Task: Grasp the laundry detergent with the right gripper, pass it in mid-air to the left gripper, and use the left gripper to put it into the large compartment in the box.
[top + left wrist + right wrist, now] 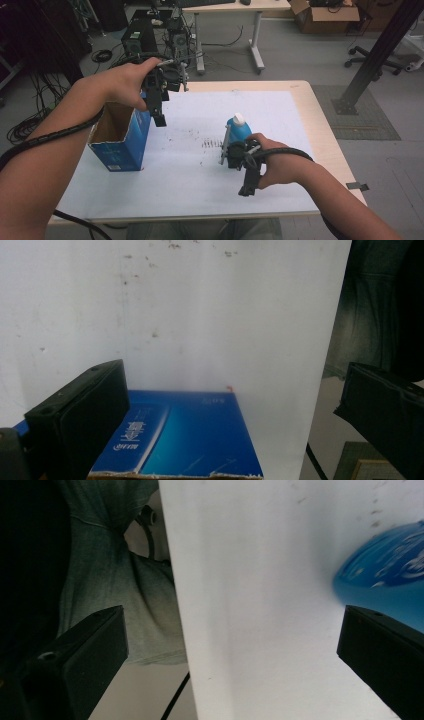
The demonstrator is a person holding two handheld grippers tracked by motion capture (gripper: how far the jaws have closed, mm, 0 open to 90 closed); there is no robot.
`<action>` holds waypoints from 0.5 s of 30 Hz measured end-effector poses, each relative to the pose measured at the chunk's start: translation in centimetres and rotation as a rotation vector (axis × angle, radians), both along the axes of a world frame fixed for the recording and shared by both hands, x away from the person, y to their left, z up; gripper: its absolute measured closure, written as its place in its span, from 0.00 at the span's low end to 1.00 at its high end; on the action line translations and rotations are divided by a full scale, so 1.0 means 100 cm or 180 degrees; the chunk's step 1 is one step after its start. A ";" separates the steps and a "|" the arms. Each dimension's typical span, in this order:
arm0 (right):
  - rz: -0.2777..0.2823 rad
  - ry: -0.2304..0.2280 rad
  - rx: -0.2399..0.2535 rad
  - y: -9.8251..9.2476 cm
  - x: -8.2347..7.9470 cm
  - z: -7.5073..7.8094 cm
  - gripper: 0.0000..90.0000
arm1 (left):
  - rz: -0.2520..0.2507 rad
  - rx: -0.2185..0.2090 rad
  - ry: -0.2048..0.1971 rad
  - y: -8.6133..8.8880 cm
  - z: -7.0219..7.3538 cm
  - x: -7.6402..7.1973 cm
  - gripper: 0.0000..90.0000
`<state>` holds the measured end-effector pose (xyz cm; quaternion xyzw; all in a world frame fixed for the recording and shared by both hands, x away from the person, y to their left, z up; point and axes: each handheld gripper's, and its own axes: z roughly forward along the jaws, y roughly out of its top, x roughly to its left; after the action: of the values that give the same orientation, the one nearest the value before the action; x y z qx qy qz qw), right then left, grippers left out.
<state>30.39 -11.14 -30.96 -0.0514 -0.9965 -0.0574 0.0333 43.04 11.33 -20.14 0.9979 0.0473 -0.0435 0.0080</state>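
White paper covers the table (300, 200) where we work. Nearest to us, our right gripper (245, 167) has its jaws spread wide and empty; the blue bottle (239, 129) with its white cap stands just beyond it, not gripped yet. Farther left, our left gripper (159, 107) hovers above the open blue box (122, 140), jaws also apart. We judge the bottle is not picked yet, and putting it in the box is left.
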 end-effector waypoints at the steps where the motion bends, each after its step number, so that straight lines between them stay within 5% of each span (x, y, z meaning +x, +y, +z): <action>1: -0.0021 0.0000 0.0011 -0.004 -0.002 -0.002 0.00 | -0.0007 -0.0002 0.0009 0.000 -0.001 0.000 0.00; 15: -0.0302 -0.0049 0.0264 -0.055 -0.010 -0.017 0.00 | -0.0029 0.0048 0.0031 -0.008 -0.006 -0.001 0.00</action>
<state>29.40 -16.61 -32.64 -0.0968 -0.9899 -0.1005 0.0250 42.91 10.58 -20.79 0.9979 0.0431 -0.0480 0.0001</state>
